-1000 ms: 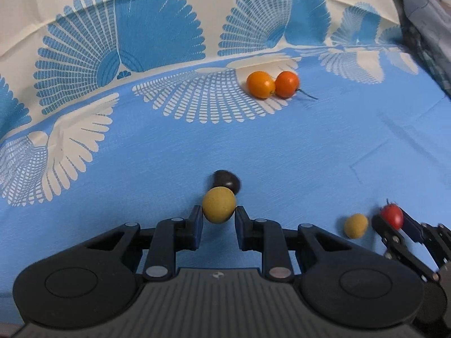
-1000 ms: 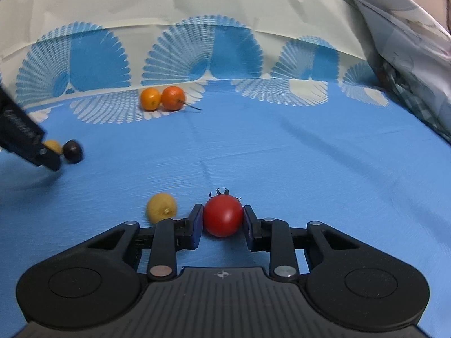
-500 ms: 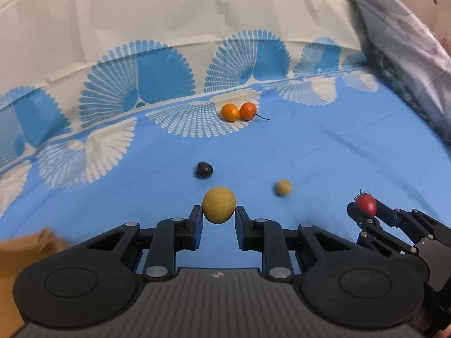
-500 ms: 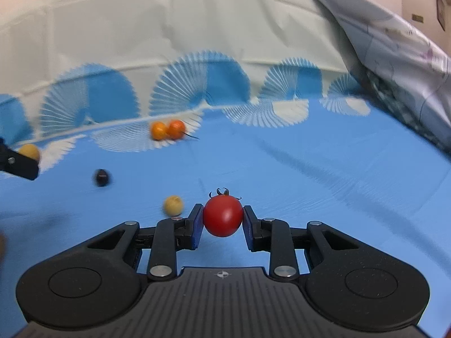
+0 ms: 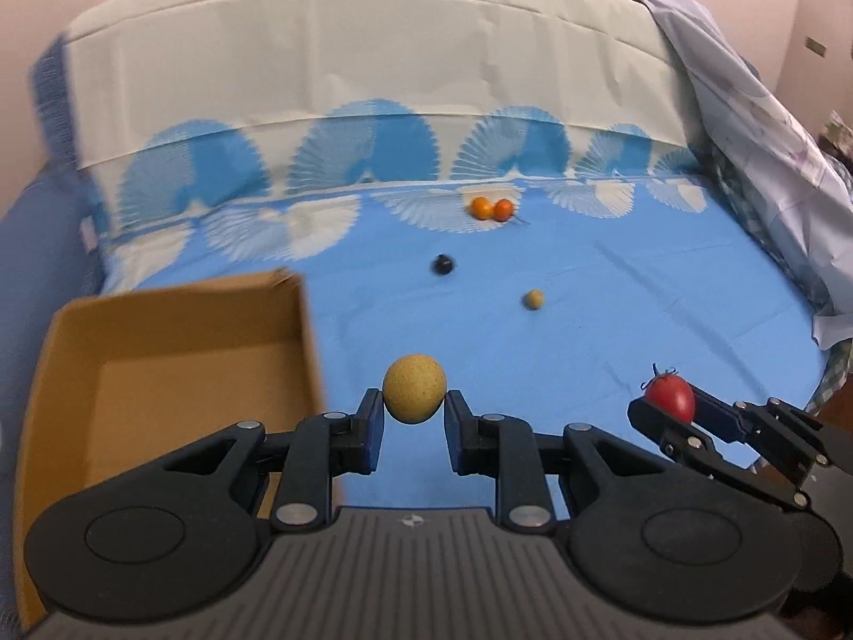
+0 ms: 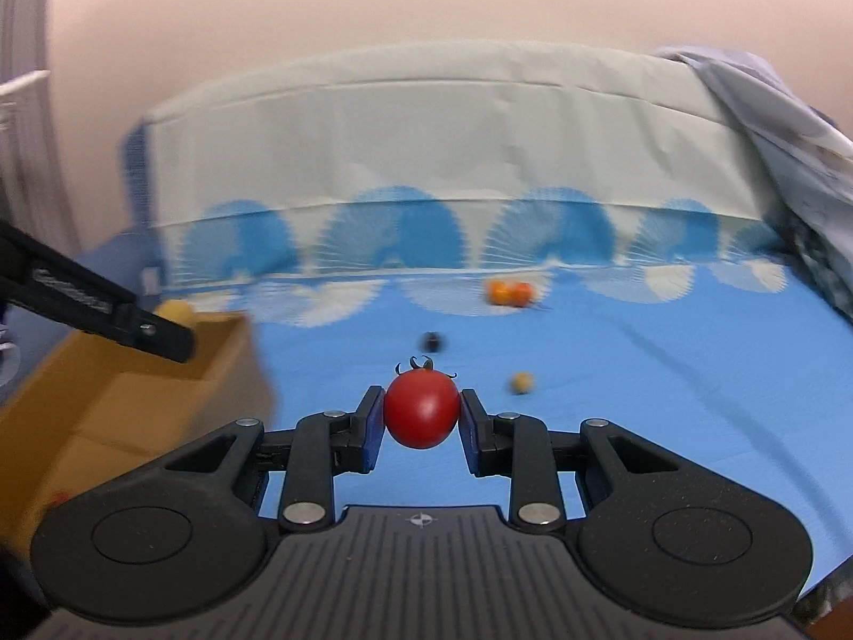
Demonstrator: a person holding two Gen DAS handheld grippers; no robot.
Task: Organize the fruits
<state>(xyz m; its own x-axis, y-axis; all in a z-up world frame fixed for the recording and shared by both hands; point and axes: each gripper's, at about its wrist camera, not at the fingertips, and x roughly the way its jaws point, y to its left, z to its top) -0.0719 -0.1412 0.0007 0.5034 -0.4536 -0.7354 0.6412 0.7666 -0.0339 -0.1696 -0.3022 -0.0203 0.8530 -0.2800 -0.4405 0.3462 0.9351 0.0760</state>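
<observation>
My left gripper (image 5: 414,406) is shut on a yellow speckled fruit (image 5: 414,386), held above the blue cloth just right of an open cardboard box (image 5: 176,298). My right gripper (image 6: 422,416) is shut on a red tomato (image 6: 422,408) with a dark stem; in the left wrist view that tomato (image 5: 670,397) shows at the lower right. In the right wrist view the left gripper's fingers (image 6: 160,333) reach over the box (image 6: 106,389). On the cloth lie a dark fruit (image 5: 442,265), a small yellow fruit (image 5: 533,298) and two orange fruits (image 5: 491,207).
A blue-and-white patterned cloth (image 5: 640,320) covers the surface and rises as a pale fold at the back. A crumpled grey sheet (image 5: 746,133) is heaped along the right side. The cloth's right edge drops off near the right gripper.
Both grippers rose and pulled back from the cloth, each with its fruit still held. The cardboard box came into view at the left, and the fruits on the cloth look smaller and farther.
</observation>
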